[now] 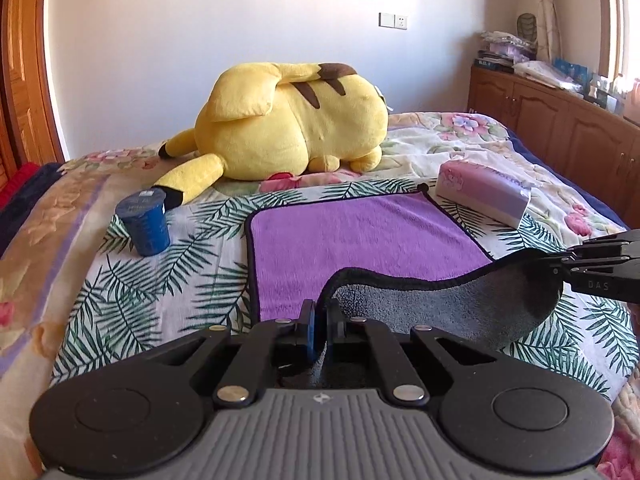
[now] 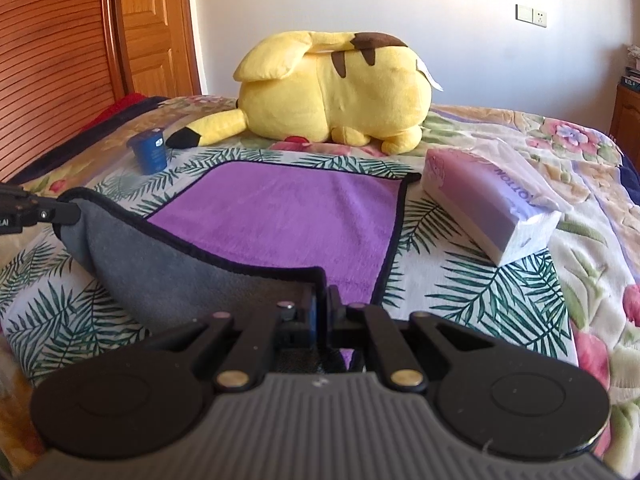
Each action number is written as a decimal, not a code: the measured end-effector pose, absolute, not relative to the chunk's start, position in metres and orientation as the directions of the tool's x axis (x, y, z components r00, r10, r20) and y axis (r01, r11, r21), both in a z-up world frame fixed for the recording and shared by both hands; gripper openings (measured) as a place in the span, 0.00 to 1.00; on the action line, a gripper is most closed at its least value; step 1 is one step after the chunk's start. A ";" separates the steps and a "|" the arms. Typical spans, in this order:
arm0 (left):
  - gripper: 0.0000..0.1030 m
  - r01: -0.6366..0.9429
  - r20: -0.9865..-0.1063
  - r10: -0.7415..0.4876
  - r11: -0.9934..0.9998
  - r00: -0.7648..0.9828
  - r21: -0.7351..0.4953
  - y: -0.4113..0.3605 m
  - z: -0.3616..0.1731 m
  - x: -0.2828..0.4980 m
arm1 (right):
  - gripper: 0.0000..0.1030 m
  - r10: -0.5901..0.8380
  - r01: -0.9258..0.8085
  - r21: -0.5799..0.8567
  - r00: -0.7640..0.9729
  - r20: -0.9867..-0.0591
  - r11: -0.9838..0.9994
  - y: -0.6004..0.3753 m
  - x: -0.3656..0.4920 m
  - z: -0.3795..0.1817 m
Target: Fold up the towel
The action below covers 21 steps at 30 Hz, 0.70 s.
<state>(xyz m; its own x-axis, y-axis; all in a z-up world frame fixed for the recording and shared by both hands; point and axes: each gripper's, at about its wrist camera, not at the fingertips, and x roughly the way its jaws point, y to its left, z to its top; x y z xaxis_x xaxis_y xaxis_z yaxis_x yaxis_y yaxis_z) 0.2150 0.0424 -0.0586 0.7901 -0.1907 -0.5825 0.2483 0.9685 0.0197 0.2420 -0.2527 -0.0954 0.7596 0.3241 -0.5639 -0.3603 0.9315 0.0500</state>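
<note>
**Both near corners pinched, towel lifted and ready to go over**

My left gripper (image 1: 320, 320) has its fingers pressed together on the near left corner of the towel (image 1: 360, 236), the black hem running up between the pads. My right gripper (image 2: 320, 308) does the same at the near right corner; from the left wrist view I see it out to the side, clamped on the cloth, and from the right wrist view the left one shows likewise.

Between my two pinches the near edge hangs raised, its grey underside turned up and sagging in a soft curve. The far half lies flat, purple face up, on the bedspread (image 1: 168, 264) with its palm-leaf print.

I judge the cloth light, limp and plush: it will drape and not hold a line, so the corners are the right hold, and both must travel level or the hem will skew. The pile should grip well against the pads; slipping seems unlikely.

Further out, a blue cup (image 1: 144, 224) stands beside the far left corner, a tissue pack (image 1: 484, 196) lies just beside the far right corner, and a yellow plush toy (image 1: 296, 120) rests beyond. The fold should land short of all three.
</note>
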 end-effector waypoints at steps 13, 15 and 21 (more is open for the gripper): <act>0.00 0.267 -0.581 -0.207 0.963 0.787 0.020 0.045 -0.054 0.230 | 0.04 0.346 -0.370 0.053 0.794 -0.500 0.927 -0.255 0.244 -0.078; 0.00 0.269 -0.581 -0.210 0.963 0.786 0.017 0.045 -0.054 0.232 | 0.04 0.353 -0.380 0.049 0.795 -0.493 0.924 -0.253 0.245 -0.074; 0.00 0.278 -0.567 -0.210 0.960 0.797 0.035 0.043 -0.049 0.238 | 0.04 0.361 -0.393 0.032 0.804 -0.472 0.919 -0.251 0.249 -0.068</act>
<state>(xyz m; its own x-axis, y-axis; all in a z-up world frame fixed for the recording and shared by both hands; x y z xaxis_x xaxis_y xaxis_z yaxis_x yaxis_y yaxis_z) 0.2376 0.0429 -0.0492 0.7965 -0.2103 -0.5668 0.2782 0.9599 0.0348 0.2492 -0.2509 -0.0682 0.8042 0.3605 -0.4725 -0.3932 0.9189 0.0318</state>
